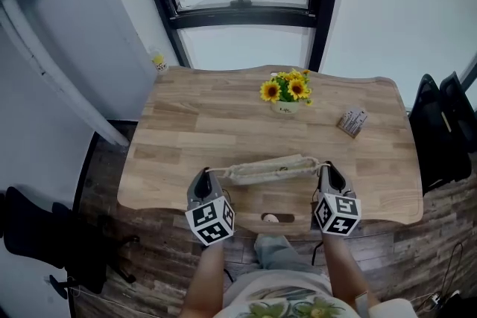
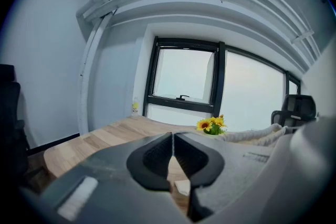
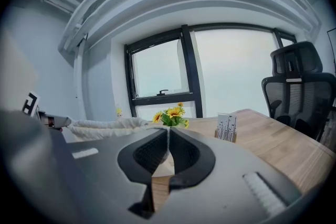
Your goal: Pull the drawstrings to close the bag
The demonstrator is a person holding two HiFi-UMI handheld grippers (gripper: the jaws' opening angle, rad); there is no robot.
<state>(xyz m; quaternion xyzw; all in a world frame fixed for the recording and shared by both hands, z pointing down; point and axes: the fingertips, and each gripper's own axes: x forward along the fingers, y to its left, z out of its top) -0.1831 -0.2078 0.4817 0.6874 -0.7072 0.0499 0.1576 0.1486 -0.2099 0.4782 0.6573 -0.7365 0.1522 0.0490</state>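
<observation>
A pale woven drawstring bag (image 1: 272, 170) lies stretched flat near the front edge of the wooden table (image 1: 194, 123). A thin cord runs from each end of it. My left gripper (image 1: 203, 173) is at the bag's left end, jaws shut, and the left drawstring (image 1: 216, 170) leads into their tips. My right gripper (image 1: 326, 169) is at the right end, shut where the right drawstring (image 1: 321, 162) meets it. In the left gripper view the jaws (image 2: 172, 136) are pressed together, with the bag (image 2: 260, 135) at right. The right gripper (image 3: 168, 131) looks the same, with the bag (image 3: 105, 126) at left.
A small pot of sunflowers (image 1: 287, 91) stands at the table's middle back, and a card holder (image 1: 352, 121) sits to its right. A black office chair (image 1: 440, 130) is beside the table's right edge. The window wall is behind the table. My legs are under the front edge.
</observation>
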